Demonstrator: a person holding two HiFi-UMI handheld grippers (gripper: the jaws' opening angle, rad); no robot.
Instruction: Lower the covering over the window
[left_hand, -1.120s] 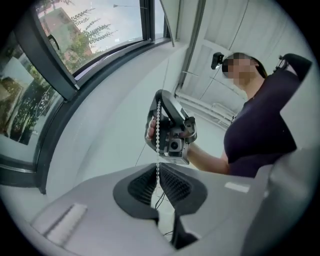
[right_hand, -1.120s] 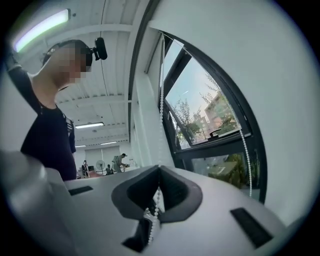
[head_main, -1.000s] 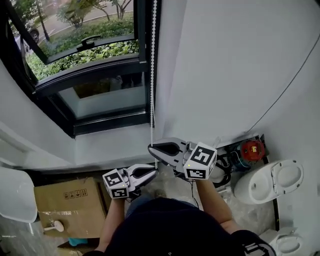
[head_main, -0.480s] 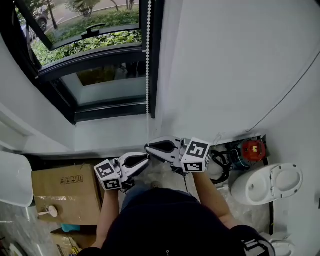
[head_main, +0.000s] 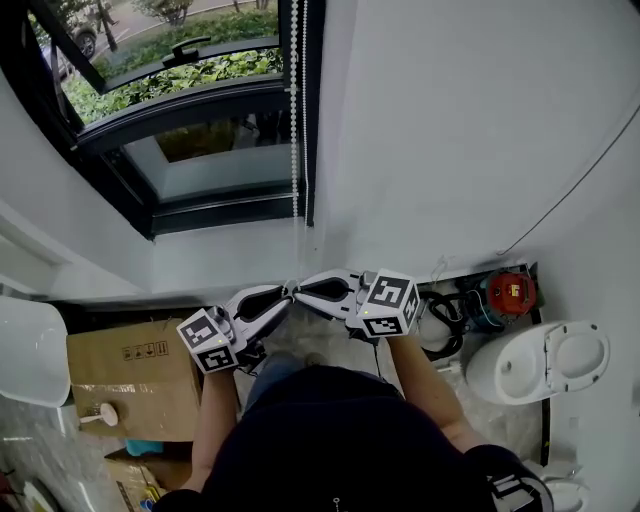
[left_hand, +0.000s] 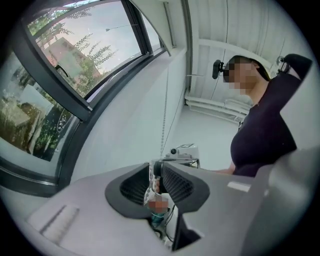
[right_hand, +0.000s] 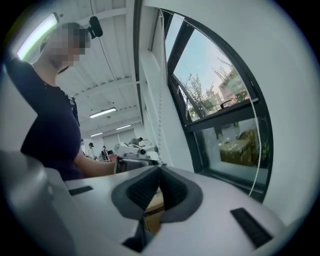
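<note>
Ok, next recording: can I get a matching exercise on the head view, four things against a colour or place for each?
Things:
1. bead chain
2. cardboard box
3. toilet
4. round device

Descriptions:
A. brown, lower left
B. white, lower right
C. red
D. hanging along the window frame

Pairs: 1-D, 2-A, 3-B, 4-C

Grippers tip to tip, lower centre of the head view.
Right gripper (head_main: 298, 290) is clamped on the cord (head_main: 294, 130). Left gripper (head_main: 287, 296) has just been opening, jaws slightly apart; cord between them unclear. Both forearms reach up-frame.
</note>
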